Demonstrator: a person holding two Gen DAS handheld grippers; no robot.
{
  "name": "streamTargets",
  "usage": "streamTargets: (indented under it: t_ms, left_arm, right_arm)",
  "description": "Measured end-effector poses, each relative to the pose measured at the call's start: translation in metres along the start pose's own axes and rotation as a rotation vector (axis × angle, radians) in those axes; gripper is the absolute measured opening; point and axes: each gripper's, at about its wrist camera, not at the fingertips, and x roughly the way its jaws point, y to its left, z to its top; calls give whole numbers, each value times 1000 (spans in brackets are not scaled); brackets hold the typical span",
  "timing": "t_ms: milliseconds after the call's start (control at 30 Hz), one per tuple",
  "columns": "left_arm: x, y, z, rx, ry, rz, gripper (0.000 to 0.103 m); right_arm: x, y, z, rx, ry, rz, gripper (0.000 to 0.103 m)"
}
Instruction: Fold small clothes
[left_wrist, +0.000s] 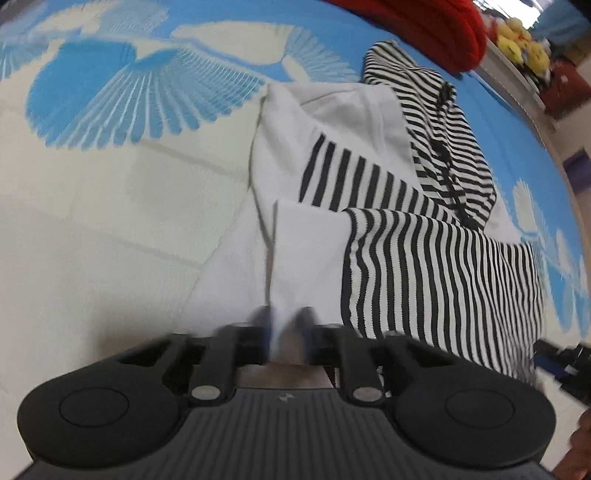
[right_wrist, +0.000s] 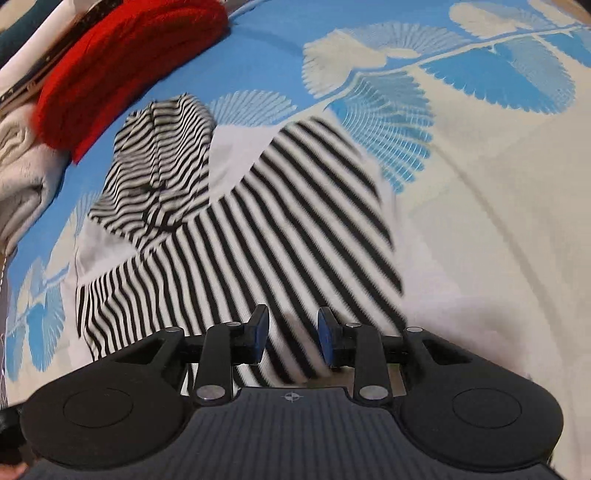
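Observation:
A small black-and-white striped garment (left_wrist: 406, 258) with plain white panels lies partly folded on the bedsheet. Its striped hood or sleeve is bunched at the far end. In the left wrist view my left gripper (left_wrist: 285, 325) is shut on a raised fold of the white panel at the garment's near edge, and its fingertips are blurred. In the right wrist view the same garment (right_wrist: 277, 229) spreads out ahead. My right gripper (right_wrist: 291, 332) is open just above the striped near edge, with striped cloth showing between its fingers and neither pad pressing on it.
The blue-and-cream leaf-print sheet (left_wrist: 110, 184) covers the whole surface. A red knit cloth (right_wrist: 129, 55) lies beyond the garment, with a pale grey bundle (right_wrist: 22, 177) beside it. Yellow plush toys (left_wrist: 521, 40) sit on a ledge past the bed's edge.

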Motion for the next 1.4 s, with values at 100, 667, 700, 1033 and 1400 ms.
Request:
streamTargets:
  t_ms: [100,667,700,1033,1400]
  left_arm:
    - [-32,-9,4,49,-157,29,1]
    - [-6,-6,-2,-7,-15,33,17]
    - [4,-4,-5,-11,31,43,17]
    - [5,-10,-7,-10,27,36,31]
    - [-30,-12,-10,21,-83,33,32]
  right_arm:
    - [-1,-7,6,18,-13,-6,31]
    - [7,-26,6,75,-10,-129,31]
    - [6,-22,6,53,-19,-119,31]
    - [13,-12,7,1,-9,-120,35]
    - [-24,-12,6,-37,-87,-90,39]
